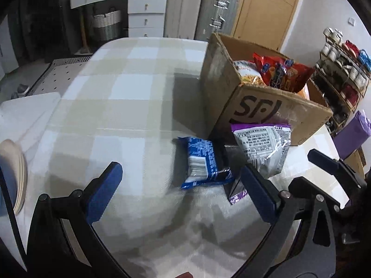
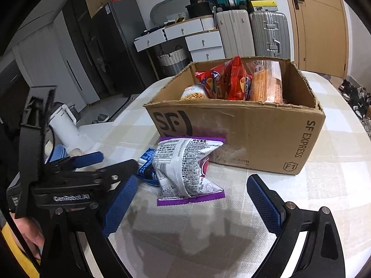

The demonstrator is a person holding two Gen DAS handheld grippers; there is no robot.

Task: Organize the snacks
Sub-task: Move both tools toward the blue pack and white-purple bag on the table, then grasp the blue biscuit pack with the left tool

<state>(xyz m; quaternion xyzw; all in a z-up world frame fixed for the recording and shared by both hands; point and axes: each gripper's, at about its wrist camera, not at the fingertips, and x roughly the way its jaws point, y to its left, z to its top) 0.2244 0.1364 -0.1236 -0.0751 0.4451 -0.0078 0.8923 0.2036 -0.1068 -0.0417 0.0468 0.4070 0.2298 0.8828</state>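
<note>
An open SF cardboard box [image 2: 243, 134] stands on the checked tablecloth, holding a red snack bag [image 2: 222, 81], an orange packet [image 2: 266, 83] and a noodle cup [image 2: 194, 92]. In front of it a purple-and-silver snack packet [image 2: 185, 169] leans against the box. A blue packet [image 2: 146, 162] lies just to its left. My right gripper [image 2: 192, 180] is open, with its fingers on either side of the purple packet's near end. My left gripper [image 1: 180, 169] is open just short of the blue packet [image 1: 204, 162] and holds nothing. The purple packet [image 1: 264, 146] and box [image 1: 266, 106] lie to its right.
Stacked bowls [image 1: 16, 171] and a white kettle [image 2: 65, 125] stand on the table's left side. Bare checked cloth [image 1: 127, 92] stretches behind the left gripper. A rack of small items [image 1: 340, 69] is past the table's right edge. Suitcases [image 2: 269, 34] and drawers line the far wall.
</note>
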